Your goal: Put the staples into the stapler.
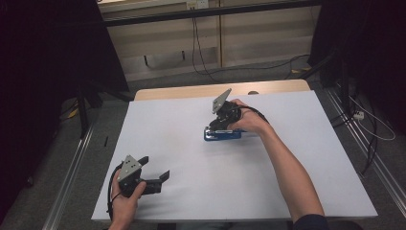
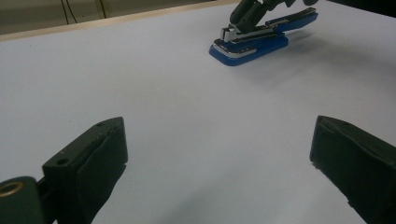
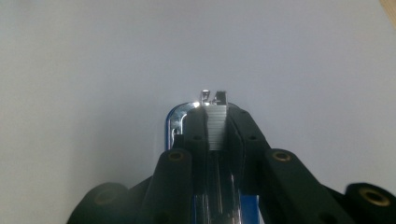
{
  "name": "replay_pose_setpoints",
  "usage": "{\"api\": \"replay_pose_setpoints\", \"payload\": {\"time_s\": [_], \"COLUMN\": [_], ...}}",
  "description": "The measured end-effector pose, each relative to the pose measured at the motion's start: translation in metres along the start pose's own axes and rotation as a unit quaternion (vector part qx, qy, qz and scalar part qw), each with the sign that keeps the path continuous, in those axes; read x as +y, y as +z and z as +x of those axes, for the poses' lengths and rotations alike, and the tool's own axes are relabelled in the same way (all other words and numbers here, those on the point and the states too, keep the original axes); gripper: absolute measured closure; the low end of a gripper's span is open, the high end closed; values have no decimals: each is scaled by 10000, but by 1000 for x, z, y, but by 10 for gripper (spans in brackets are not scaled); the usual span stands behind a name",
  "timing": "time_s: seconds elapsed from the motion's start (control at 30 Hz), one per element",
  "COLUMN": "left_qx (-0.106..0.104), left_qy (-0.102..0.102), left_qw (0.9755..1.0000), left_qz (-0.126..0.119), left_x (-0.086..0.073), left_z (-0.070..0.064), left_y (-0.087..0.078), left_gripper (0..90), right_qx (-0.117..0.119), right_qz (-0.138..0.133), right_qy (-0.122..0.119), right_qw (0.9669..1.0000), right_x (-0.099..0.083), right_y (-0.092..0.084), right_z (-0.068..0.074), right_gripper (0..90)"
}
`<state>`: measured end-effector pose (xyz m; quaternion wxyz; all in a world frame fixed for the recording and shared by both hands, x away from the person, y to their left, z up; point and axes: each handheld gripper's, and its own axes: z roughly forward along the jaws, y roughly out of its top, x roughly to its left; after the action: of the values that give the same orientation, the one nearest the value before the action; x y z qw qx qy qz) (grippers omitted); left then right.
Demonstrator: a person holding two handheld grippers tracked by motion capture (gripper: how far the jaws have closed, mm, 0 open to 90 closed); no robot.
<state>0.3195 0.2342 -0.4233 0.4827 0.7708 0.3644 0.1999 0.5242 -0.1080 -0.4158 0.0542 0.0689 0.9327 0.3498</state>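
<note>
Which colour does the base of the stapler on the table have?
Blue, under a silver metal channel; the flat blue plastic stapler shows best in the left gripper view.

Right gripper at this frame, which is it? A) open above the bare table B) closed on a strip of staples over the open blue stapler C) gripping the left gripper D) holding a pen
B: in the right gripper view the right gripper pinches a strip of staples above the blue stapler.

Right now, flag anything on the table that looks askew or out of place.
The blue stapler is hinged open, its top arm lifted off the base. The right gripper has its fingers shut on a strip of staples over the stapler's channel. Nothing looks spilled or damaged.
</note>
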Motion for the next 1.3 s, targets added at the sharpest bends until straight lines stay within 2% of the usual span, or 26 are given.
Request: {"api": "replay_pose_setpoints", "payload": {"time_s": [0.33,1.0,1.23,1.27,1.3], "left_qx": [-9,-10,-14,-15,-14], "left_qy": [-3,-3,1,-4,-5], "left_qw": [10000,10000,10000,10000,10000], "left_qz": [1,-13,-10,-11,-12], "left_x": [0,0,0,0,0], "left_z": [0,0,1,0,0], "left_y": [0,-1,-1,-1,-1], "left_gripper": [44,44,44,44,44], "right_qx": [110,-18,-82,-174,-230], "right_qz": [-79,31,-19,-44,-69], "right_qy": [135,160,322,427,491], "right_qw": [9998,9999,9994,9989,9985], "right_x": [-1,1,1,1,1], "right_y": [2,4,4,3,2], "right_z": [-3,-1,-1,-1,-2], "right_gripper": [790,756,705,658,651]}}
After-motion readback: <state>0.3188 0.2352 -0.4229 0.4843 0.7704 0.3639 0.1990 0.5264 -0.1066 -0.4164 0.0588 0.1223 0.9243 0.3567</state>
